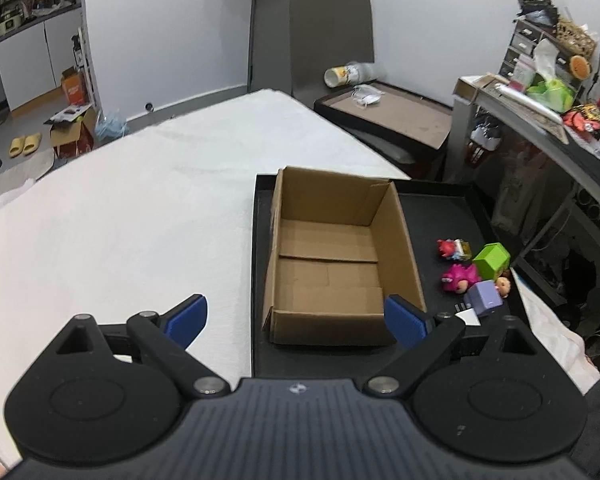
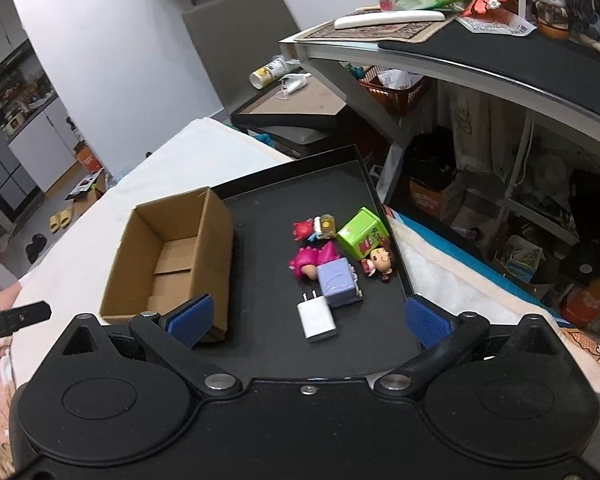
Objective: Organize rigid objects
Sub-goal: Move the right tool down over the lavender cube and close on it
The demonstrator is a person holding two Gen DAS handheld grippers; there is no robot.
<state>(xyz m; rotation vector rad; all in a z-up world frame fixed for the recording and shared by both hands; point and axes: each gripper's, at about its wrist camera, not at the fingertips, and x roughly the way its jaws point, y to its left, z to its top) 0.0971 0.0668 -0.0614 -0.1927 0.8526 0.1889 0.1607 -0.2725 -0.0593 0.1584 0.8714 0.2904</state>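
An empty cardboard box (image 1: 332,264) (image 2: 168,256) stands on the left part of a black tray (image 1: 440,216) (image 2: 268,216). To its right lie a green cube (image 2: 362,233) (image 1: 491,259), a red figure (image 2: 305,230) (image 1: 446,248), a pink figure (image 2: 314,260) (image 1: 459,277), a purple block (image 2: 337,284) (image 1: 485,298), a brown-haired doll (image 2: 382,261) and a white charger (image 2: 317,318). My left gripper (image 1: 296,320) is open and empty, just before the box. My right gripper (image 2: 308,320) is open and empty, above the charger at the tray's near edge.
The tray rests on a white-covered table (image 1: 140,200). A cluttered desk (image 2: 480,52) stands to the right, with a basket and boxes under it. A grey chair (image 1: 332,32) and a second tray (image 1: 392,112) with a cup stand behind.
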